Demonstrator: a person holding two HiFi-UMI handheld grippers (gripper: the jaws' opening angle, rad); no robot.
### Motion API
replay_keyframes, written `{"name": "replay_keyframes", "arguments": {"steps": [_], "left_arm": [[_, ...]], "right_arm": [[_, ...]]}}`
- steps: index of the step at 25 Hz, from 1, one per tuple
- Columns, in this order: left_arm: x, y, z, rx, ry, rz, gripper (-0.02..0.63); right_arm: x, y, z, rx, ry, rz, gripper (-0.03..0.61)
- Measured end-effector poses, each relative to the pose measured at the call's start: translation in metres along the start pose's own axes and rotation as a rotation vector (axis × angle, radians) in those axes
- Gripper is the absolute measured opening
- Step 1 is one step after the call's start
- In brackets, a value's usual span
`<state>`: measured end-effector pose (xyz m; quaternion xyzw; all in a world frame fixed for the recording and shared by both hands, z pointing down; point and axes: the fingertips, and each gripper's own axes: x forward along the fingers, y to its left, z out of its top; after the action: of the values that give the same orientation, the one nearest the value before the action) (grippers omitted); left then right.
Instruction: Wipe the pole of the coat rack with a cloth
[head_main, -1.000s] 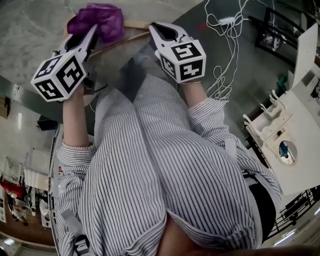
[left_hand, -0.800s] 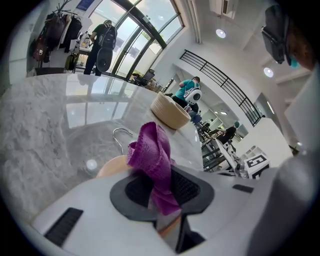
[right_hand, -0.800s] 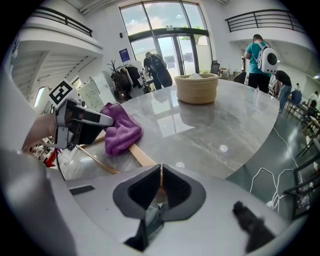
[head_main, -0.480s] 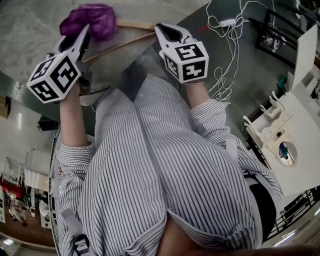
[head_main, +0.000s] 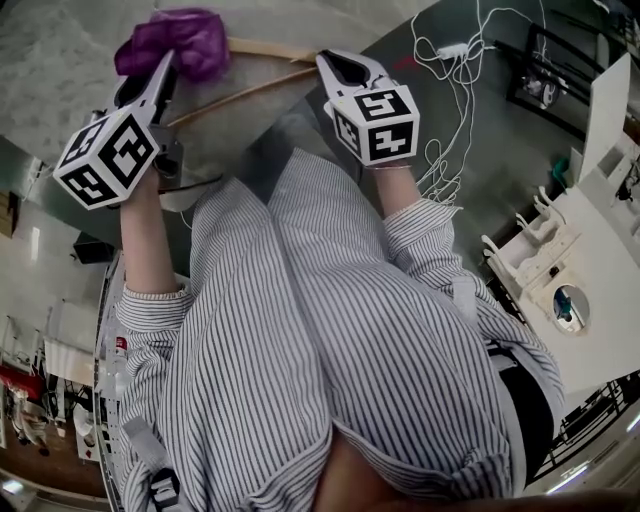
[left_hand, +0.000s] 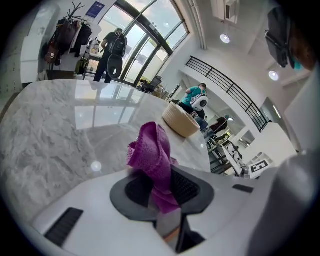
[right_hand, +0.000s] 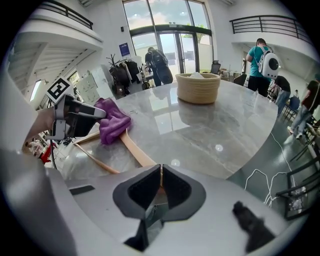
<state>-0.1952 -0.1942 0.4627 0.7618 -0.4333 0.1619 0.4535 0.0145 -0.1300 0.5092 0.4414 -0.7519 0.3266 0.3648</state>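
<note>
The left gripper (head_main: 163, 66) is clenched on a purple cloth (head_main: 176, 42), and the cloth rests on the far end of the wooden pole (head_main: 270, 49), which lies flat on the marble worktop (head_main: 60, 60). The right gripper (head_main: 335, 64) is closed on the near end of the pole, a thin edge of wood showing between its pads.

To wipe well, the right gripper should probably keep the pole pinned so it does not slide. The left should press the cloth down and draw it along the wood toward the right gripper in long strokes. The cloth is bunched, so only part of it is likely to meet the pole. Rolling the pole a little would bring its hidden sides up.

The head view shows both grippers and a second, thinner strip angling in toward the right gripper. The right gripper view (right_hand: 160, 186) alone shows the pole (right_hand: 134, 148) running from the cloth (right_hand: 112, 122) to its jaws, and a basket (right_hand: 198, 87) farther off. The left gripper view (left_hand: 161, 189) shows the cloth (left_hand: 152, 160) pinched between the pads, but not the pole beneath.
</note>
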Motion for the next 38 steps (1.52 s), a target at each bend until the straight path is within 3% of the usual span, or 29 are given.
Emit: {"name": "replay_keyframes", "arguments": {"steps": [23, 28, 34, 38], "left_arm": [[-0.034, 0.032, -0.015, -0.078, -0.058, 0.051, 0.094], [-0.040, 0.037, -0.020, -0.095, -0.076, 0.059, 0.094], [-0.046, 0.040, -0.022, -0.105, -0.092, 0.063, 0.094], [-0.049, 0.039, -0.024, -0.120, -0.105, 0.068, 0.094]], "right_arm": [[0.004, 0.004, 0.001, -0.085, 0.089, 0.002, 0.018], [0.008, 0.025, 0.030, -0.155, 0.026, 0.048, 0.018], [0.036, 0.077, 0.074, -0.200, -0.048, 0.176, 0.018], [0.052, 0.113, 0.092, -0.284, -0.056, 0.252, 0.018]]}}
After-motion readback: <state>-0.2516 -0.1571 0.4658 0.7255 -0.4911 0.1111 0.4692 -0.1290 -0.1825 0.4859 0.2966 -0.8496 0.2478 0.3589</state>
